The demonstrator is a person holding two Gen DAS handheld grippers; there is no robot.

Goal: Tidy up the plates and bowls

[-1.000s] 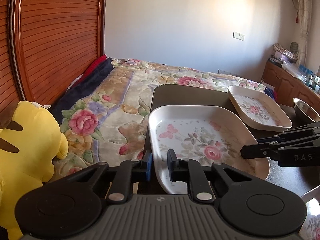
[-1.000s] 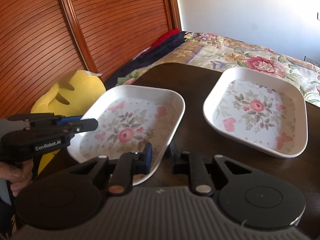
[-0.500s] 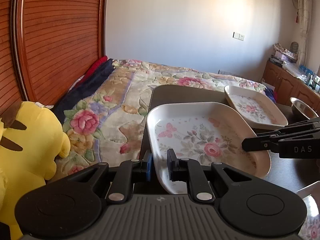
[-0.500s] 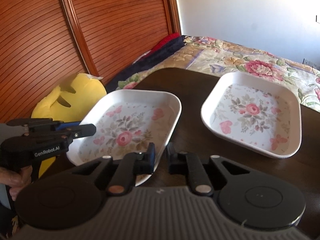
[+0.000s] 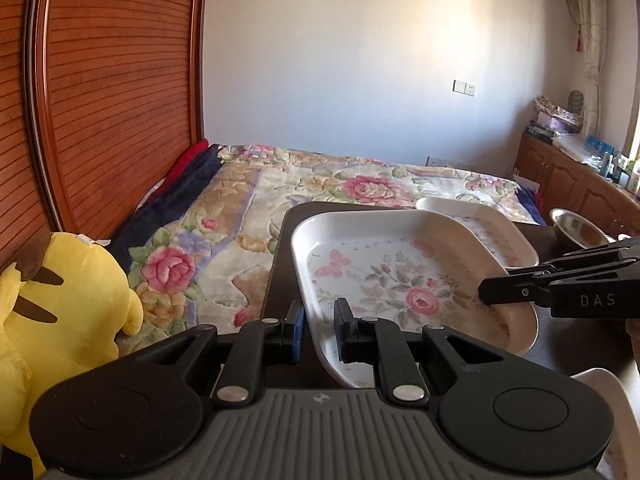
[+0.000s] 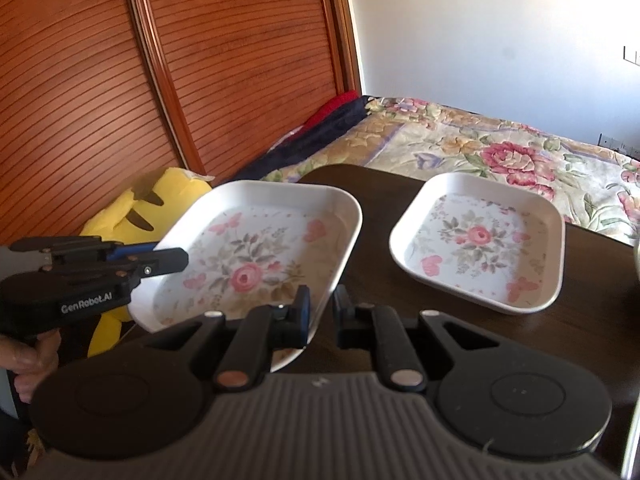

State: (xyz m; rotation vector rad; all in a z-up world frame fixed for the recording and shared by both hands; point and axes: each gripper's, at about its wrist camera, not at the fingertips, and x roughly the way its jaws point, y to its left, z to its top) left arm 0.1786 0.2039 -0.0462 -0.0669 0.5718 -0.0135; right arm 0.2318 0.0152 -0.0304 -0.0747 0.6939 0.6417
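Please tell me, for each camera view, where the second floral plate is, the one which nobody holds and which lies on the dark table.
Left wrist view: the resting floral plate is right of centre, partly hidden behind the held floral plate.
Right wrist view: it lies flat at right of centre, apart from the held plate.
Shared landmark: the yellow plush toy, at the left in both views.

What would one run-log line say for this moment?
left gripper: shut on near plate | right gripper: shut on same plate | far plate: on table
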